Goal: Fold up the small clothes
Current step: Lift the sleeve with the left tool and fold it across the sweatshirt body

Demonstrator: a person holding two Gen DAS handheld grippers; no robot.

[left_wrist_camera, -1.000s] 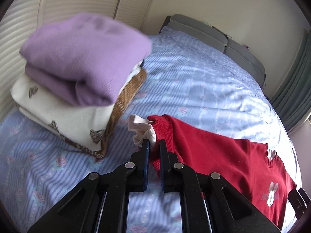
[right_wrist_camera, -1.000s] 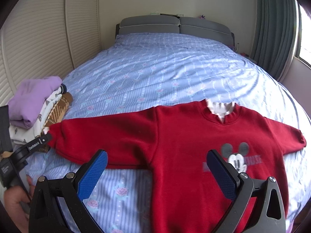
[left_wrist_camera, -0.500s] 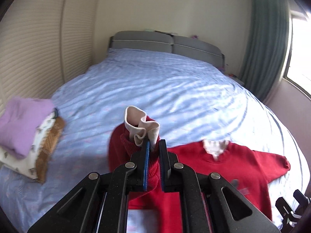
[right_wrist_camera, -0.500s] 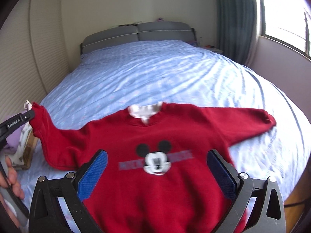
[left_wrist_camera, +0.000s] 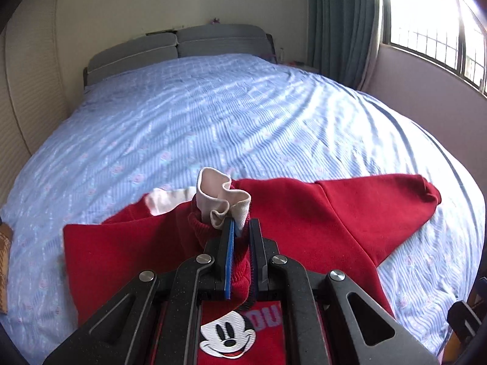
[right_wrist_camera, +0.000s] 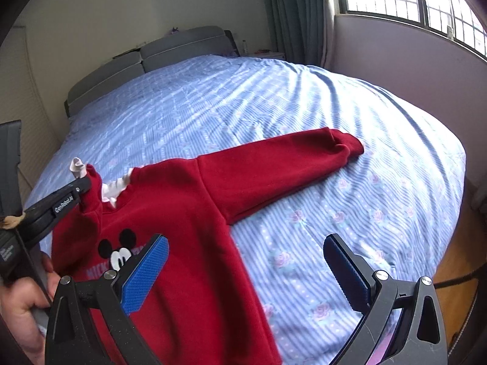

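A small red Mickey Mouse sweater lies face up on the bed. My left gripper is shut on the cuff of its left sleeve, red with a white inner cuff, and holds it lifted over the chest, above the Mickey print. In the right wrist view the left gripper shows at the left edge with the sleeve draped from it. The other sleeve lies stretched out flat to the right. My right gripper is open and empty, hovering over the sweater's right side and the sheet.
The bed has a blue striped floral sheet and a grey headboard. A window and green curtain are at the right. The bed's edge and wood floor are at the far right. A brown item shows at the left edge.
My left gripper has carried the sleeve cuff rightward, from beside the folded pile to over the sweater's chest, folding the sleeve in. The right gripper has shifted right and stayed open.
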